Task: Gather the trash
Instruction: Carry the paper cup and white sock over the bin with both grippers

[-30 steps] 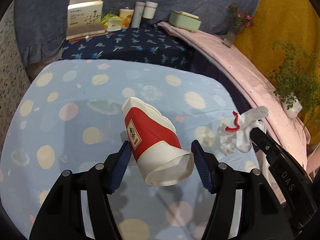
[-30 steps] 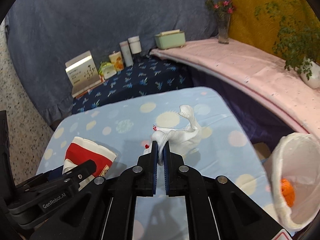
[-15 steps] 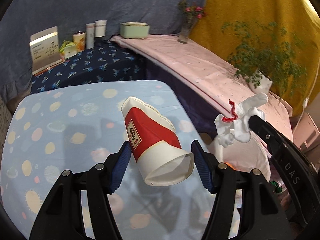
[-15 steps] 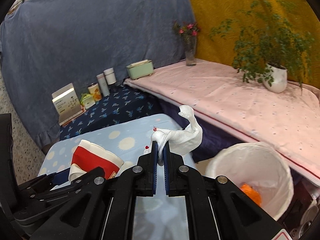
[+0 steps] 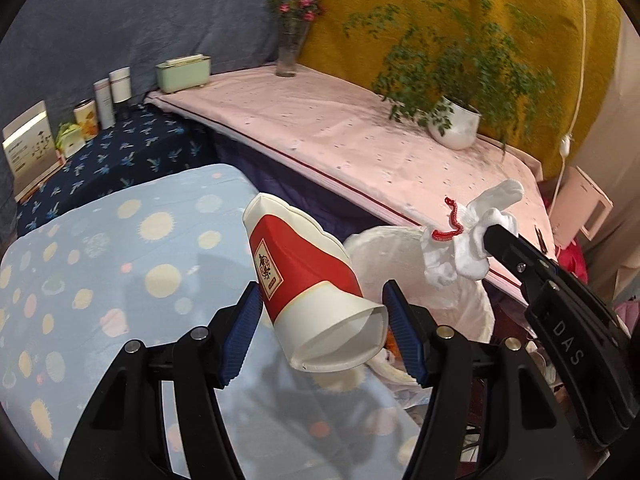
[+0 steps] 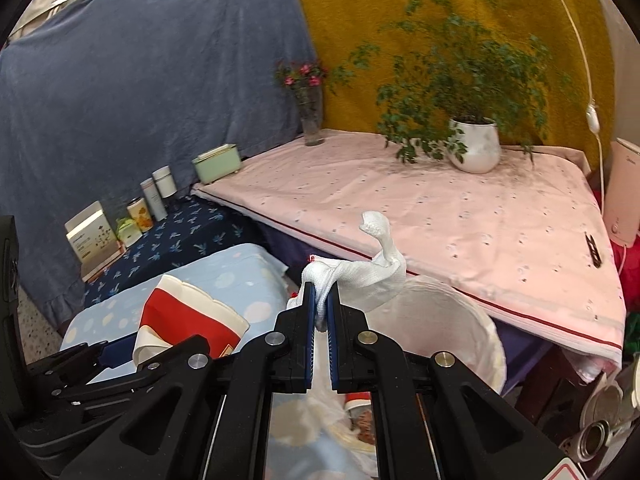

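Observation:
My left gripper (image 5: 322, 320) is shut on a crumpled red and white paper cup (image 5: 308, 276), which lies tilted between the blue pads with its mouth toward me. My right gripper (image 6: 320, 308) is shut on a white sock with red trim (image 6: 360, 272). In the left wrist view that sock (image 5: 472, 240) shows at the right with the right gripper behind it. A white-lined trash bin (image 6: 452, 320) stands just beyond both grippers, below the sock, with bits of trash inside. The cup (image 6: 188, 320) appears low at the left of the right wrist view.
The blue spotted tablecloth (image 5: 100, 260) lies under and left of the left gripper. A pink-covered table (image 6: 440, 216) behind the bin carries a potted plant (image 6: 472, 148), a flower vase (image 6: 310, 120) and a green box (image 6: 218, 168). Boxes and jars (image 6: 136, 216) stand on a dark blue cloth.
Both grippers have swung right and risen off the spotted table with their loads. The trash bin and the pink table have come into the middle of both views.

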The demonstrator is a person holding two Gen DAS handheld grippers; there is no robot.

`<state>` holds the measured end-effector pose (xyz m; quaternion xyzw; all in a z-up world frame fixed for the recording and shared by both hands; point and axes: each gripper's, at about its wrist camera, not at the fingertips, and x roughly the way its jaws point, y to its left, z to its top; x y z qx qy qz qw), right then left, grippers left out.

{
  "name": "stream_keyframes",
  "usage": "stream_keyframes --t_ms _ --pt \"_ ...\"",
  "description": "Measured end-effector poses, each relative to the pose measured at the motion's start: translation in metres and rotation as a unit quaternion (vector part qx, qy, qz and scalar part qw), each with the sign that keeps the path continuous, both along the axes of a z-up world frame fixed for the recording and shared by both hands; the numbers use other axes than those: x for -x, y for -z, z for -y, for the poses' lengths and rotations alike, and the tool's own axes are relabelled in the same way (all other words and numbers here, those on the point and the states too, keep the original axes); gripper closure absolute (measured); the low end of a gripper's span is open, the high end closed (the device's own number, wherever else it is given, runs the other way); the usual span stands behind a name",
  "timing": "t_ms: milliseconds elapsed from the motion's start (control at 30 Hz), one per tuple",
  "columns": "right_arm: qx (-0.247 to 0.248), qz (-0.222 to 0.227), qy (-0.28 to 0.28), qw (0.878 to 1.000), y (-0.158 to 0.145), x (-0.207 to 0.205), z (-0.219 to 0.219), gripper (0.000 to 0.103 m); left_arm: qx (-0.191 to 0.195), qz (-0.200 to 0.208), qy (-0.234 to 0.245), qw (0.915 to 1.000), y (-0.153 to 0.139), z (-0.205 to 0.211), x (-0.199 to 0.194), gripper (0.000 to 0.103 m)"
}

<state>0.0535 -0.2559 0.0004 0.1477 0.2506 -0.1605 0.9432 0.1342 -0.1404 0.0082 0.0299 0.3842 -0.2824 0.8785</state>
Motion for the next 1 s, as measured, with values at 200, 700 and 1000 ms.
stream_keyframes --t_ms 200,700,1000 --pt "-0.006 -0.004 0.027 1.0 0.008 0.021 0.028 0.098 -0.01 -0.002 0.041 0.9991 0.004 0.037 0.012 0.044" --pt "-0.019 -0.008 0.068 0.997 0.021 0.046 0.073 0.097 -0.027 -0.005 0.096 0.995 0.014 0.095 0.023 0.043" --pt "-0.022 -0.011 0.068 0.997 0.026 0.042 0.077 0.097 -0.034 -0.004 0.1 0.9943 0.018 0.103 0.019 0.041"
